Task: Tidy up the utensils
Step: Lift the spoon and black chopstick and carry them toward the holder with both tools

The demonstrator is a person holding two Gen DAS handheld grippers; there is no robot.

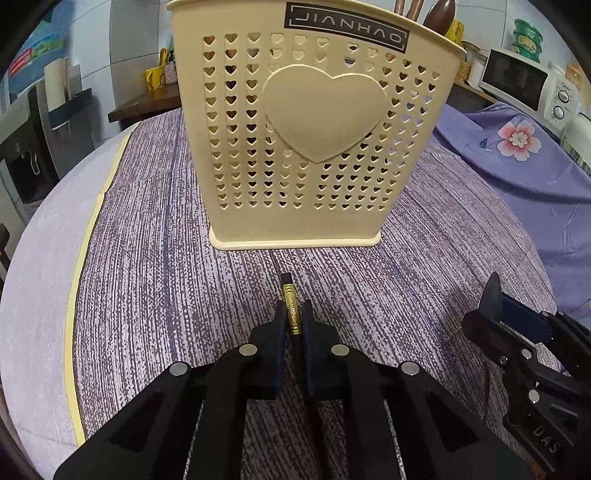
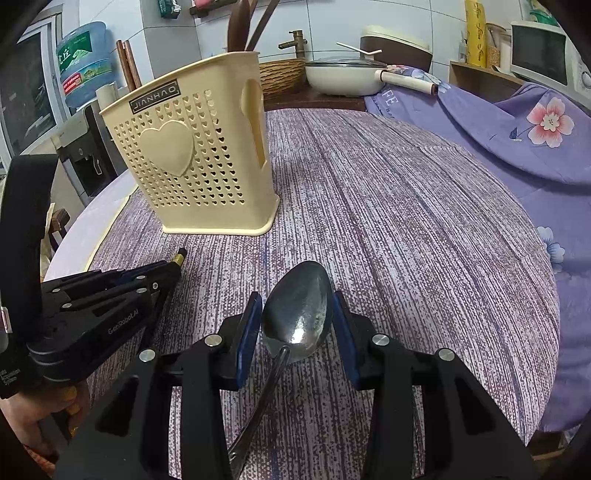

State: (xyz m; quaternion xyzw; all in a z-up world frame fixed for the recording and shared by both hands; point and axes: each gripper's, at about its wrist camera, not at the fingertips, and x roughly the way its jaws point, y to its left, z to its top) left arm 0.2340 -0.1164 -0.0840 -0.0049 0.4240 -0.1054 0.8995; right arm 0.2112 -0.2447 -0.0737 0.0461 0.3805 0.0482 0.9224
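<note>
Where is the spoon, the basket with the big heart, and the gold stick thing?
spoon (image 2: 295, 314): right wrist view, on its metal bowl.
basket (image 1: 325, 110): left wrist view, on the big raised heart.
gold-banded chopstick (image 1: 291, 310): left wrist view, on the gold band.

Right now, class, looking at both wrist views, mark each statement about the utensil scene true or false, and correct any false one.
1. The left gripper is shut on a chopstick with a gold band. True.
2. The spoon stands inside the holder. False: its bowl sits between the jaws of the right gripper, over the table.
3. The cream holder stands upright on the table. True.
4. The holder is empty. False: brown wooden utensils stick out of its top.
5. The holder's front bears a raised star. False: it is a raised heart.
</note>
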